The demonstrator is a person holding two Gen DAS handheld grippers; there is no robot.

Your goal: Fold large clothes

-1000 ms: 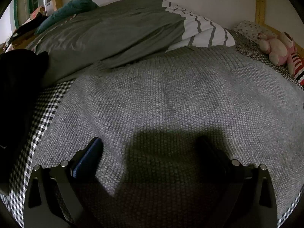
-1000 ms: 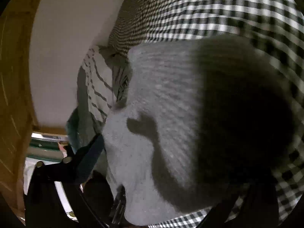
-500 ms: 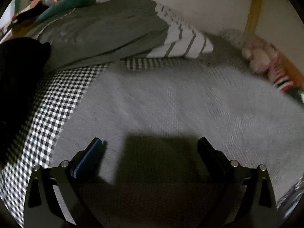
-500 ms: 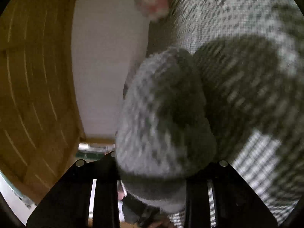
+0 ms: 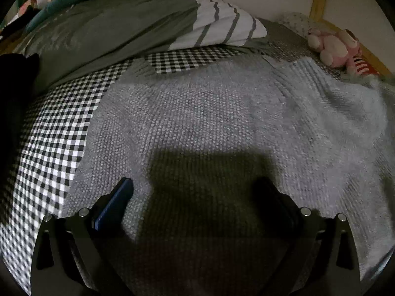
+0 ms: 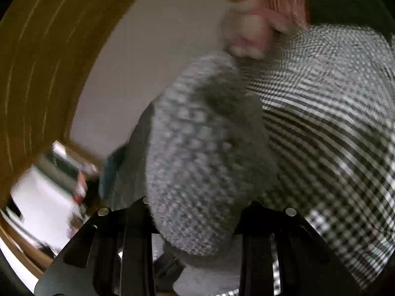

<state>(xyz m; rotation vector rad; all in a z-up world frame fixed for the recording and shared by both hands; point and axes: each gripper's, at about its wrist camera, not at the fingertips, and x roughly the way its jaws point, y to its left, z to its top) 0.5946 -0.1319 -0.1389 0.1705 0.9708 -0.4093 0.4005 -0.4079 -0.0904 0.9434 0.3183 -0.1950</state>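
Checked bedding covers the bed [image 5: 56, 133], where the grey knit sweater [image 5: 209, 123] lies spread. A second ago the right gripper [image 6: 195, 222] stood wide over the sleeve [image 6: 197, 162]; now it is clamped on it and raised toward 12 o'clock, starting the fold. The left gripper [image 5: 195, 197] hovers apart over the body.

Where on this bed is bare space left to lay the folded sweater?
The widest bare checked sheet runs along the sweater's left edge, bordered by black clothing. A smaller patch lies between the sweater's top edge and the grey duvet. The far right corner is crowded by the pink plush toy.
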